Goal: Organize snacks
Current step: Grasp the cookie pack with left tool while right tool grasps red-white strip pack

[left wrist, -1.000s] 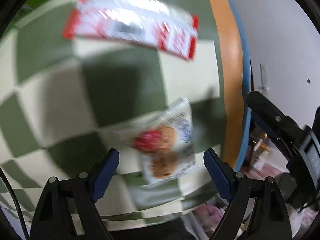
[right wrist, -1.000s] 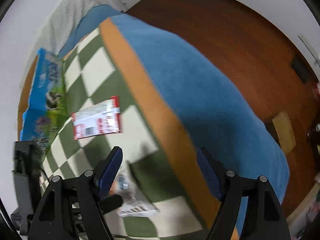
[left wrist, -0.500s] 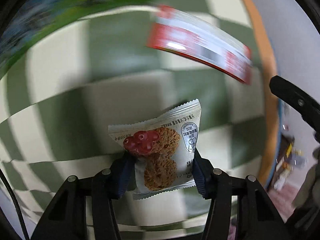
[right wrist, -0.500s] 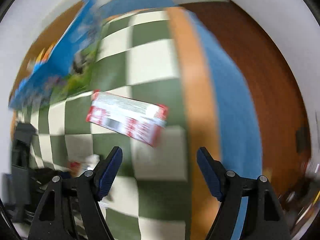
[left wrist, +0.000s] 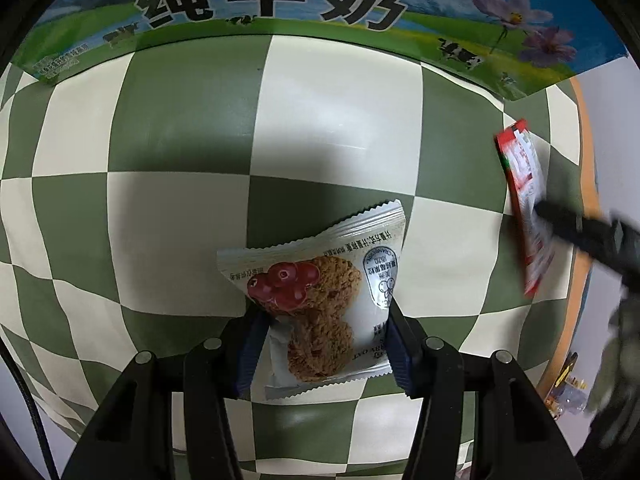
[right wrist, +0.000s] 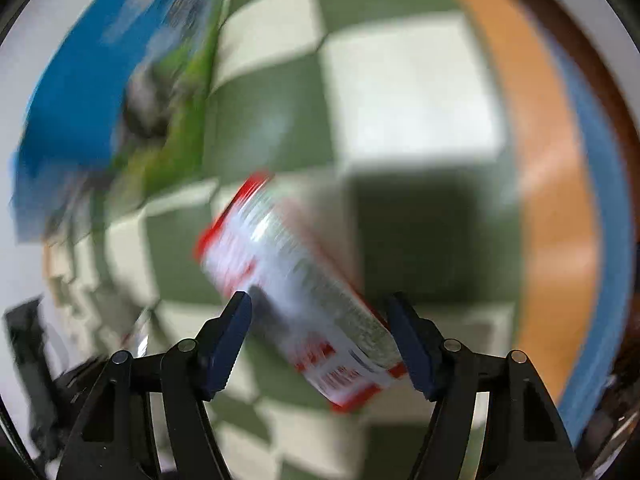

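The left hand-held gripper (left wrist: 322, 344) pinches the cranberry oat cookie packet (left wrist: 320, 300) above the checkered tabletop (left wrist: 180, 140). The right hand-held gripper (right wrist: 320, 340), spread, straddles the red-and-white snack pack (right wrist: 296, 288). Toward 12 o'clock stands the milk carton box (left wrist: 280, 0); the right should centre before closing

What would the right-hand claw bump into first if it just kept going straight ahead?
Probably the red-and-white snack packet, lying slantwise between the open right gripper fingers on the checked cloth. The picture is blurred, so depth is uncertain.
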`<state>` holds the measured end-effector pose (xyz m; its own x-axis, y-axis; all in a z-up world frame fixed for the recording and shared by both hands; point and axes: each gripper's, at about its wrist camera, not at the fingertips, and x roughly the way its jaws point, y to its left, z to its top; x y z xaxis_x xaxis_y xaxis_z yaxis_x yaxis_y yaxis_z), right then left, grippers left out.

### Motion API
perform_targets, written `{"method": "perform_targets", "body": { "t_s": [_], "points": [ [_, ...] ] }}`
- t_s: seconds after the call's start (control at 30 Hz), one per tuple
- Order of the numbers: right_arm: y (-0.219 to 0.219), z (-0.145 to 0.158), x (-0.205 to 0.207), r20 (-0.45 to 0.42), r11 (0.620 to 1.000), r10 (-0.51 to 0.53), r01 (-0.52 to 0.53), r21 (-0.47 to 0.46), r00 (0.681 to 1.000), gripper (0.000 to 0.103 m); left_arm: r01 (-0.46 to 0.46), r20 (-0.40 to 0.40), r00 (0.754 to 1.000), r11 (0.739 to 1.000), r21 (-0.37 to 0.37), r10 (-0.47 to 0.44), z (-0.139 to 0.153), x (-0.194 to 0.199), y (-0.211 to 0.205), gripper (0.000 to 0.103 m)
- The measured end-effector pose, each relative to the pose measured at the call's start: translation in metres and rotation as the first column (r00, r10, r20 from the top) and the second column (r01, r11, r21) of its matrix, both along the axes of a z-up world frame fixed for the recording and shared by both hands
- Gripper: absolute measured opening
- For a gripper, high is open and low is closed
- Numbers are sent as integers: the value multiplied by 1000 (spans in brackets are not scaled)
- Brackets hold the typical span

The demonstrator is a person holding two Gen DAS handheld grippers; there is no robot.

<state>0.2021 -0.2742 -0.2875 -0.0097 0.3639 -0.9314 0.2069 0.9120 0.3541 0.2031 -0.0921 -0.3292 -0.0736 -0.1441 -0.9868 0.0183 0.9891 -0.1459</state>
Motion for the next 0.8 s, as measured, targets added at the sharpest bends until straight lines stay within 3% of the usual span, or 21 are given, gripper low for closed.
{"method": "perform_targets", "body": {
  "t_s": [0.07,0.2,0.33,0.4,0.43,0.5,0.67,0.8],
  "points": [
    [11,3,-10,-22,999,15,-14,46,1000,73,-2,-3,1000,1000,-6,2,-3,1,6,53],
    [25,21,-8,63,994,61,-54,-95,996,76,-18,-15,1000,1000,-22,18,-11,4,16,53],
    [45,6,7,57,973,113,-99,-207,992,75,-11,-22,1000,1000,-9,11,-19,7,16,53],
    [54,-2,9,57,958,145,-126,-257,988,71,-5,-10,1000,1000,0,5,-18,6,15,53],
    [58,-2,8,60,953,155,-133,-273,986,60,2,-2,1000,1000,10,-2,-17,9,8,53],
    [68,0,2,64,945,171,-145,-294,983,57,22,28,999,999,45,-23,-11,15,11,51],
    [81,-1,-31,35,968,132,-122,-218,991,56,12,39,999,998,68,-15,-10,11,27,51],
    [89,-6,-50,-16,993,65,-66,-96,998,58,-5,4,1000,1000,23,5,-22,13,36,52]
  ]
}}
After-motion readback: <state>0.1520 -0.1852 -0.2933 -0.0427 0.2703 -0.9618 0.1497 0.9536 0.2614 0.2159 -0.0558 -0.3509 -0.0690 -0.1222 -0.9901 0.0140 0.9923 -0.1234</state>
